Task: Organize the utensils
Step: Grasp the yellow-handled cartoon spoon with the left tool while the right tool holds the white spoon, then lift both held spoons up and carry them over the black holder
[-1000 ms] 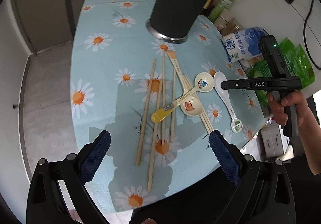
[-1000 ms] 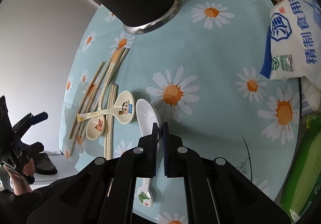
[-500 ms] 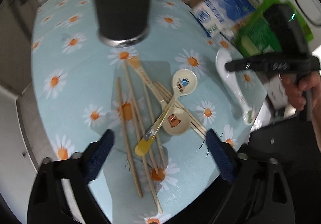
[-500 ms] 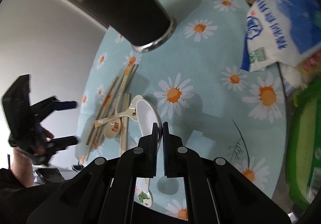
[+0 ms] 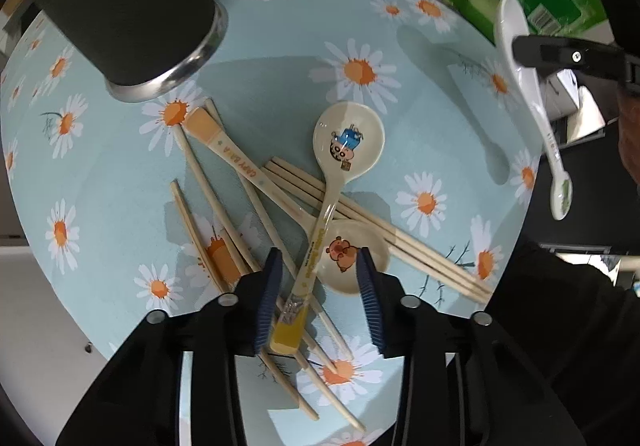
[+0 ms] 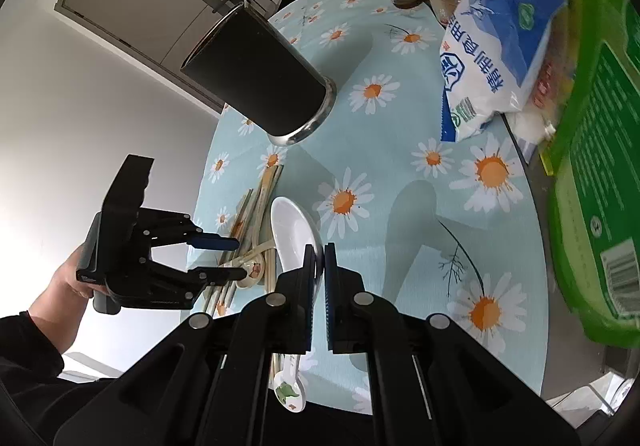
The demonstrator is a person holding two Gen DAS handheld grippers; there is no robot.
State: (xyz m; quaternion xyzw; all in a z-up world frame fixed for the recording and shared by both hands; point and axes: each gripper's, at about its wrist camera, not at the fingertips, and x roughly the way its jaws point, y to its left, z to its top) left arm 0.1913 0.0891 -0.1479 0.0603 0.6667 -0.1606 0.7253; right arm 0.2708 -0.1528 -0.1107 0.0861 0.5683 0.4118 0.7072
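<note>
The tablecloth (image 5: 120,174) was pale blue, printed with white, orange-centred daisies. The holder (image 5: 120,2) was matte black with a silver base rim. The chopsticks (image 5: 384,226) were tan. The white spoon (image 6: 294,234) bore a green handle motif.

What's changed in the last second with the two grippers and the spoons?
The left gripper came down with its fingers narrowed around the yellow-handled spoon, not yet shut. The right gripper lifted the white spoon off the tablecloth. The chopsticks and black holder stayed put.
</note>
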